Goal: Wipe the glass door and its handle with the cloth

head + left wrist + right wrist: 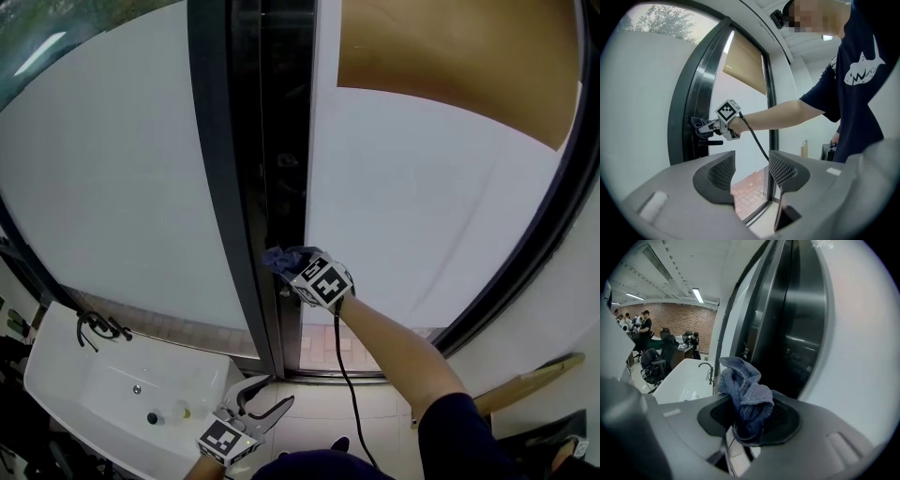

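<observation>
My right gripper (292, 270) is shut on a bunched blue cloth (284, 255) and holds it against the dark door frame (251, 187), between the frosted glass panels (422, 216). In the right gripper view the cloth (745, 394) sticks up from between the jaws of the right gripper (749, 420), close to the black frame (787, 333). From the left gripper view, the cloth (698, 123) sits just above a black lever handle (710, 142). My left gripper (260, 398) hangs low, open and empty, with a wide gap showing in its own view (752, 171).
A white sink (66, 375) with a black faucet (98, 326) stands at lower left. A wooden plank (530, 382) leans at lower right. A brown blind (450, 56) covers the top of the right pane. A black cable (341, 356) trails from the right gripper.
</observation>
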Action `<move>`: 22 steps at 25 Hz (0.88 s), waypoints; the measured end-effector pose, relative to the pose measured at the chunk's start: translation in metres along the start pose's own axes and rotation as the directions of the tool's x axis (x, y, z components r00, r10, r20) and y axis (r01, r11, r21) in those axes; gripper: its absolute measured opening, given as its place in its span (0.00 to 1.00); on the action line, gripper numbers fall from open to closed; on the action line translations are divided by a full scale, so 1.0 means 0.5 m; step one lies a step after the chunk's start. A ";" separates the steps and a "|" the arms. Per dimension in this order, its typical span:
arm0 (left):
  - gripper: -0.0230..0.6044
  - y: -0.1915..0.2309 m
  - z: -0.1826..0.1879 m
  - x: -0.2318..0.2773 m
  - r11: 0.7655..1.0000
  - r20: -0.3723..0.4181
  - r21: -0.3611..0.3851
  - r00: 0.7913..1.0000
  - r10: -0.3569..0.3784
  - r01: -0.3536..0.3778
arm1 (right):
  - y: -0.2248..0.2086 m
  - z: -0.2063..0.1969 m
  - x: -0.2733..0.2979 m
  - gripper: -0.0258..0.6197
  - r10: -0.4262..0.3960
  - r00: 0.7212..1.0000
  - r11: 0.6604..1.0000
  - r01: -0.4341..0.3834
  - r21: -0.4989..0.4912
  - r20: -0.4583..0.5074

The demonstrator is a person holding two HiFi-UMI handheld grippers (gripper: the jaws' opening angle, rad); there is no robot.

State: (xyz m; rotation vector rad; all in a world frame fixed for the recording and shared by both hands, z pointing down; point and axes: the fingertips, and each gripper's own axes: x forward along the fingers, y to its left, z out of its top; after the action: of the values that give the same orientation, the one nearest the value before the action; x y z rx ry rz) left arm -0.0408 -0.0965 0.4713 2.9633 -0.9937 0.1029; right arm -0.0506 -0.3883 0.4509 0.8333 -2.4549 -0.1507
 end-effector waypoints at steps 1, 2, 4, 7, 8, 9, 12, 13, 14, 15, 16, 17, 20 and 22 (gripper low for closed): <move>0.39 0.003 -0.004 -0.005 1.000 -0.002 0.001 1.000 0.007 -0.007 | 0.007 -0.003 0.012 0.26 0.004 1.000 1.000 -0.004 -0.008 -0.012; 0.39 0.007 -0.009 -0.010 1.000 -0.005 0.002 1.000 0.013 -0.013 | 0.013 -0.006 0.020 0.26 0.009 1.000 1.000 -0.010 -0.017 -0.022; 0.39 0.011 -0.009 -0.013 1.000 -0.009 -0.003 1.000 0.019 -0.019 | 0.022 -0.013 0.029 0.26 0.021 0.999 0.999 -0.023 -0.037 -0.042; 0.39 0.013 -0.005 -0.009 1.000 -0.007 -0.007 1.000 0.016 -0.016 | 0.035 -0.024 0.029 0.26 0.036 0.996 0.995 -0.044 -0.092 -0.084; 0.39 0.013 -0.004 -0.007 1.000 -0.011 -0.006 1.000 0.015 -0.015 | 0.038 -0.028 0.026 0.26 0.038 0.995 0.992 -0.049 -0.116 -0.097; 0.39 0.014 -0.002 -0.004 1.000 -0.019 -0.005 1.000 0.016 -0.016 | 0.041 -0.031 0.021 0.26 0.038 0.993 0.989 -0.053 -0.140 -0.108; 0.39 0.012 0.003 0.008 1.000 -0.025 -0.003 1.000 0.005 -0.005 | 0.041 -0.048 0.001 0.26 0.034 0.991 0.980 -0.058 -0.191 -0.130; 0.39 0.008 0.004 0.012 1.000 -0.014 -0.002 1.000 -0.008 0.008 | 0.039 -0.057 -0.008 0.26 0.029 0.990 0.976 -0.057 -0.209 -0.136; 0.39 0.005 0.005 0.016 1.000 -0.002 0.000 1.000 -0.020 0.020 | 0.036 -0.066 -0.018 0.26 0.022 0.990 0.972 -0.054 -0.227 -0.143; 0.39 0.003 0.006 0.020 1.000 0.004 0.001 1.000 -0.028 0.028 | 0.031 -0.076 -0.028 0.26 0.014 0.989 0.969 -0.050 -0.241 -0.149; 0.39 0.003 0.006 0.023 1.000 0.002 0.001 1.000 -0.031 0.031 | 0.023 -0.086 -0.038 0.26 0.006 0.988 0.967 -0.045 -0.250 -0.155; 0.39 0.005 0.005 0.026 1.000 -0.007 0.001 1.000 -0.028 0.028 | 0.015 -0.096 -0.048 0.26 -0.002 0.987 0.967 -0.039 -0.251 -0.160; 0.39 0.007 0.000 0.031 1.000 -0.043 0.002 0.999 -0.021 0.021 | -0.012 -0.125 -0.078 0.26 -0.024 0.983 0.971 -0.020 -0.240 -0.180; 0.39 0.003 0.001 0.034 0.999 -0.033 0.005 0.999 -0.035 0.035 | -0.027 -0.140 -0.094 0.26 -0.041 0.980 0.972 -0.006 -0.236 -0.195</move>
State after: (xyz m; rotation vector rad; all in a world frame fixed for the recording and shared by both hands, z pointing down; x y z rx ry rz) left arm -0.0280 -0.1080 0.4717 2.9721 -0.9385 0.1543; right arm 0.0247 -0.3669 0.4854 0.7290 -2.1915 -0.3422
